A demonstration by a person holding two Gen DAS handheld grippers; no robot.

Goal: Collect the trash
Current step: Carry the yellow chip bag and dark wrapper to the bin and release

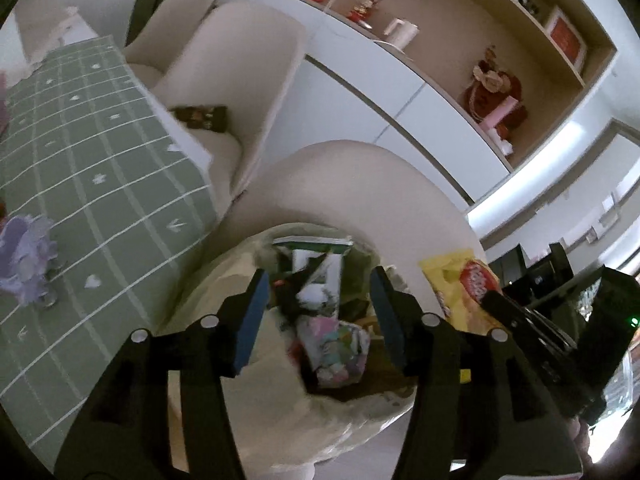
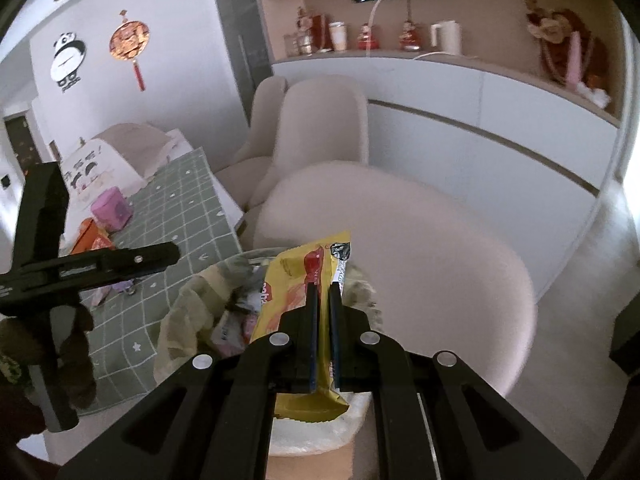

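A bin lined with a pale plastic bag (image 1: 224, 280) stands below me, full of wrappers, among them a pink printed packet (image 1: 340, 354) and a green-and-white box (image 1: 316, 252). My left gripper (image 1: 320, 292) is open and empty just above the bin's mouth. My right gripper (image 2: 324, 292) is shut on a yellow snack wrapper (image 2: 288, 280) and holds it over the bin's rim (image 2: 192, 292). The wrapper (image 1: 460, 284) and right gripper also show at the right of the left wrist view.
A table with a green checked cloth (image 1: 88, 168) lies left of the bin, with a purple flower (image 1: 24, 256), a pink tub (image 2: 112, 208) and an orange box (image 2: 92, 240). Cream chairs (image 1: 224, 92) and a round cream seat (image 2: 420, 260) stand behind the bin.
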